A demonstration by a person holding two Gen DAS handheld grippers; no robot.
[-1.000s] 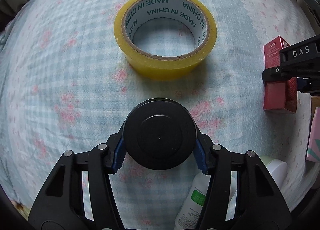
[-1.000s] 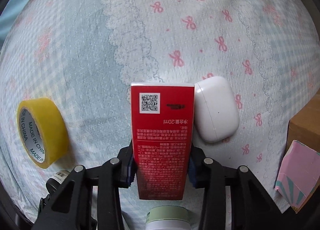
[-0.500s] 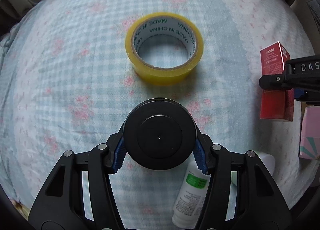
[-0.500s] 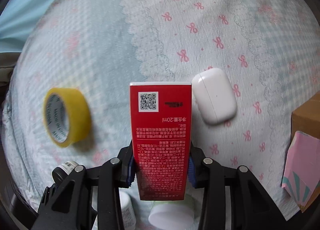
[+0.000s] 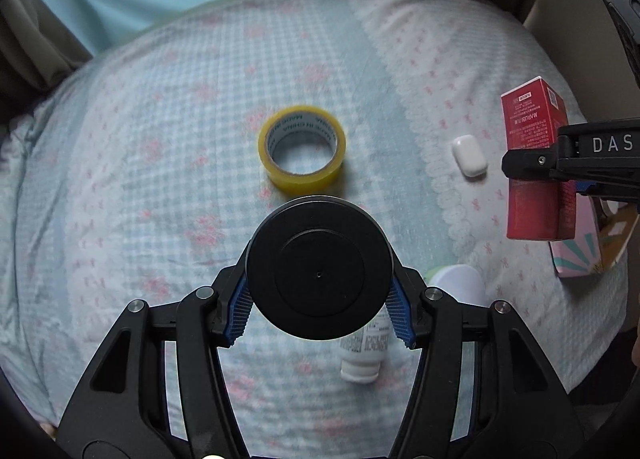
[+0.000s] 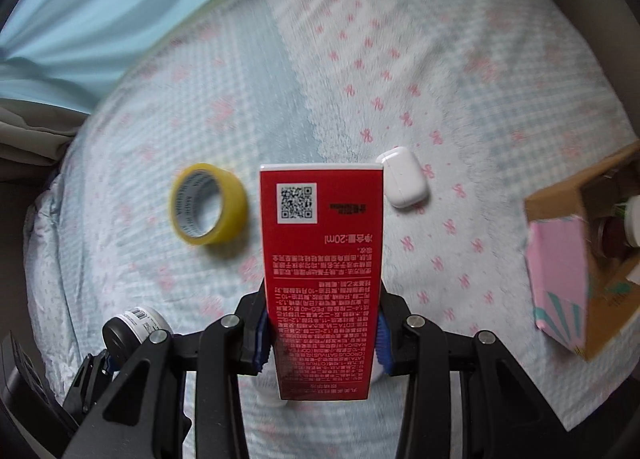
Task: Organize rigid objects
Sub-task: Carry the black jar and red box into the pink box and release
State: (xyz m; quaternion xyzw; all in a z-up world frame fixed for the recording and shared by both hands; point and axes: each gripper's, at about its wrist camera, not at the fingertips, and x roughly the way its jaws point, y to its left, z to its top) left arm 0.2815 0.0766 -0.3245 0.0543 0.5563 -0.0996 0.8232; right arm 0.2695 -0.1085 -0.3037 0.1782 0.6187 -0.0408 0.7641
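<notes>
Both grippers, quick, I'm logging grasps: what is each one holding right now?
Left gripper: shut on the black round container.
Right gripper: shut on the red box.

Both wrist views high, facing down on bed [image 5: 168,131] — shared: tape roll [image 5: 302,149], earbud case [image 6: 404,182].

— What was the bedding like?
— The pale blue checked bedspread [image 5: 168,163] was soft woven cloth, matt, with a lace-like white band.
— And the things on it?
— The yellow roll of tape [image 5: 302,155] was glossy plastic film on a card core; the small white case [image 5: 469,156] smooth, shiny plastic.
— The held ones?
— The round black cap [image 5: 319,273] looked matt plastic; the tall red printed carton [image 6: 322,275], satin card; the brown box [image 6: 592,259], rough cardboard.
</notes>
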